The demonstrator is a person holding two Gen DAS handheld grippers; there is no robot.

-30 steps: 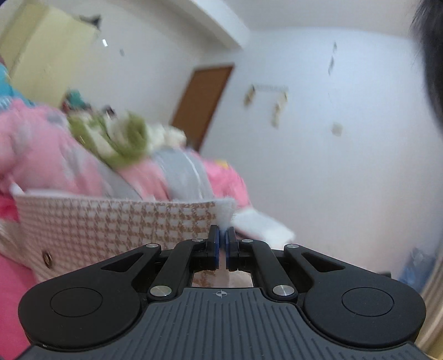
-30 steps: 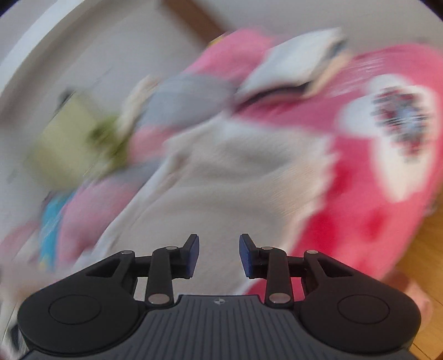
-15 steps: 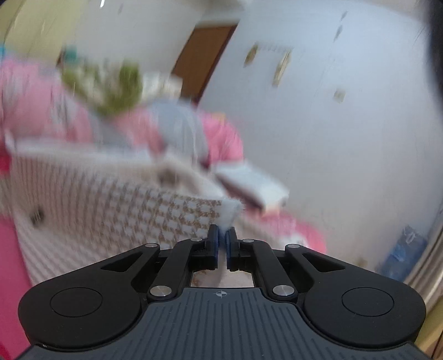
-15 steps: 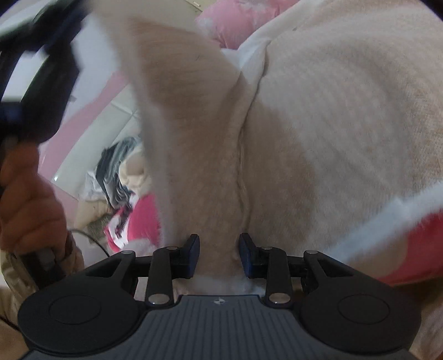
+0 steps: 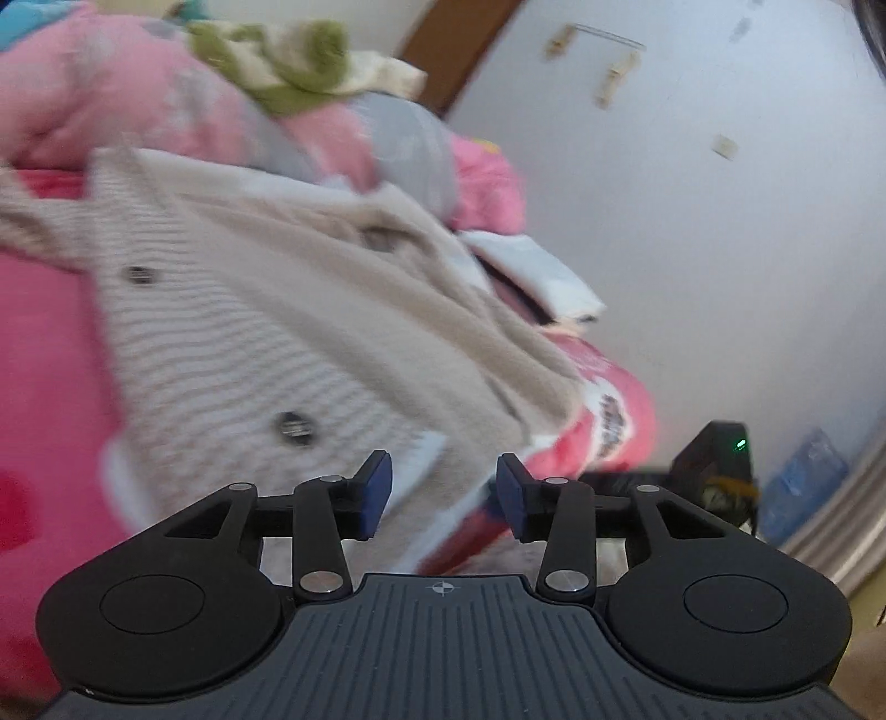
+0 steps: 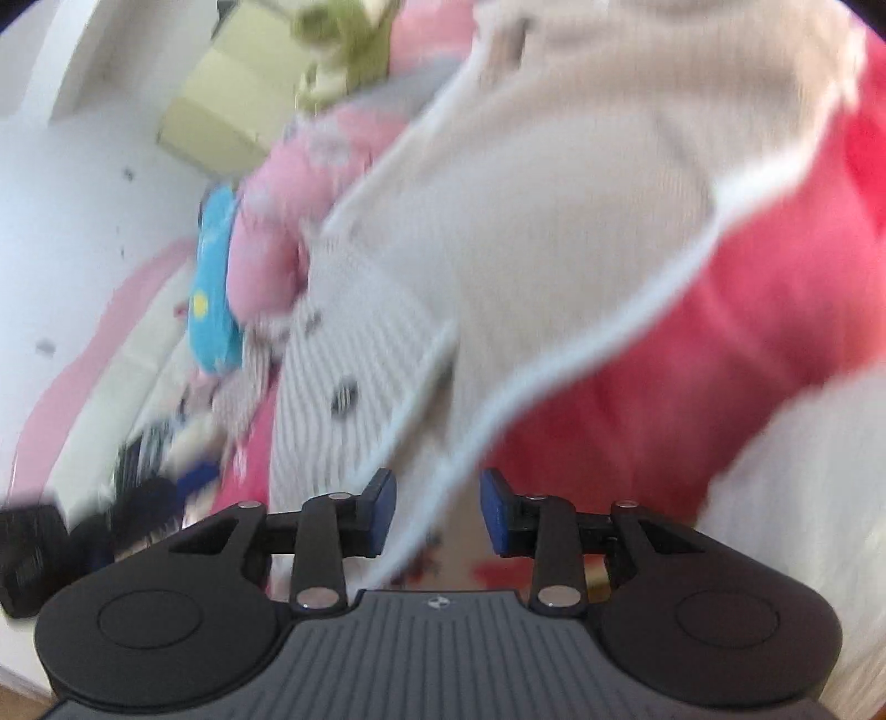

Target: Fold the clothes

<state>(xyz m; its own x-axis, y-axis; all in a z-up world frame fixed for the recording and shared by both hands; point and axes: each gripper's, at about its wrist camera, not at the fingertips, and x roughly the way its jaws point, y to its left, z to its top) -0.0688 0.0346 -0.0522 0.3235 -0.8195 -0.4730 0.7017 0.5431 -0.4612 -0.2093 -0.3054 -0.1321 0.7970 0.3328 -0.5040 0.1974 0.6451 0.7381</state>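
A: Left wrist view?
B: The left gripper (image 5: 443,495) has just been opening; its jaws stand apart, nothing pinched. The beige cardigan (image 5: 310,310) lies just ahead on a pink blanket (image 5: 50,360). A white wall (image 5: 720,232) and brown door (image 5: 459,50) are behind.

A: Right wrist view?
B: The right gripper (image 6: 437,512) has also just been widening and is released. The cardigan's (image 6: 526,232) white-trimmed hem runs between the pads, ungripped, over the blanket (image 6: 720,332); the picture is blurred.

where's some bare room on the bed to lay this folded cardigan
Barest: red blanket right of the beige cardigan, and the pink stretch to its left. Crowded: the clothes pile behind and the bed edge by the blue item.
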